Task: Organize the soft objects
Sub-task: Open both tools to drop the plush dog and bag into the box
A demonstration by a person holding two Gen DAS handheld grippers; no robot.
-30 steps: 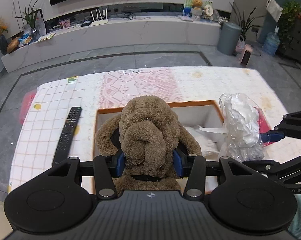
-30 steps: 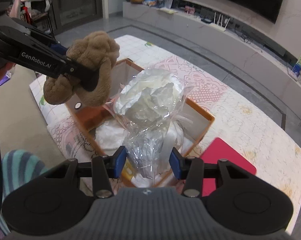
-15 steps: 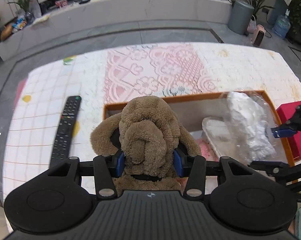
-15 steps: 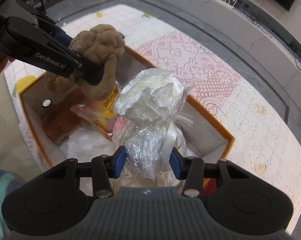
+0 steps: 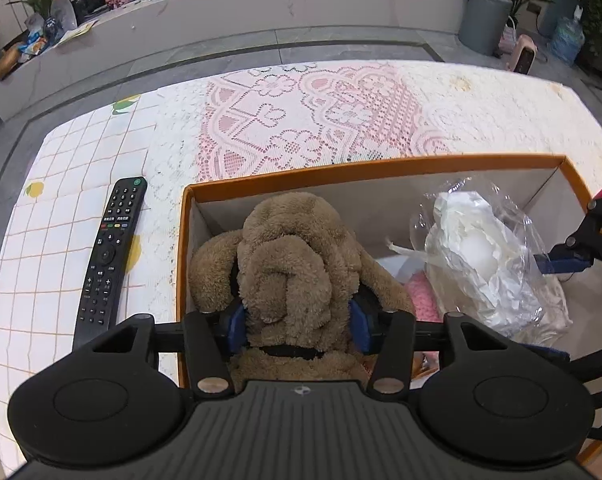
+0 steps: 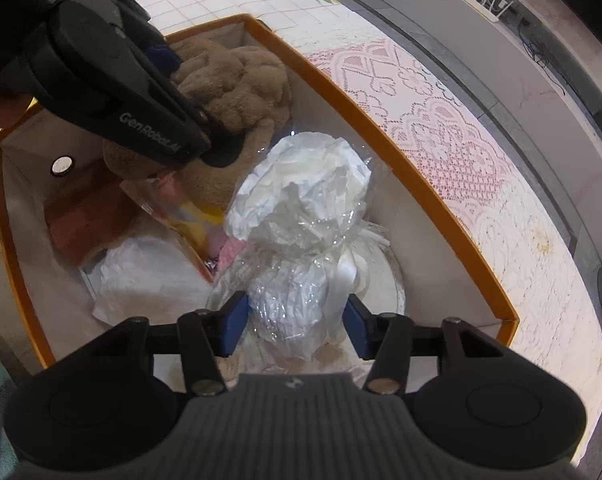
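now your left gripper (image 5: 297, 322) sits low in the orange box's (image 5: 341, 172) left end, jaws just easing off the plush dog (image 5: 297, 264) still between them. your right gripper (image 6: 295, 330), nearer the right end, has loosened too around the wrapped white bundle (image 6: 301, 200).

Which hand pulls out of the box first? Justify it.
Right, probably. Both jaws have just been opening: right gripper's pads flank the wrapped bundle in the box without touching, left gripper's press the plush dog.
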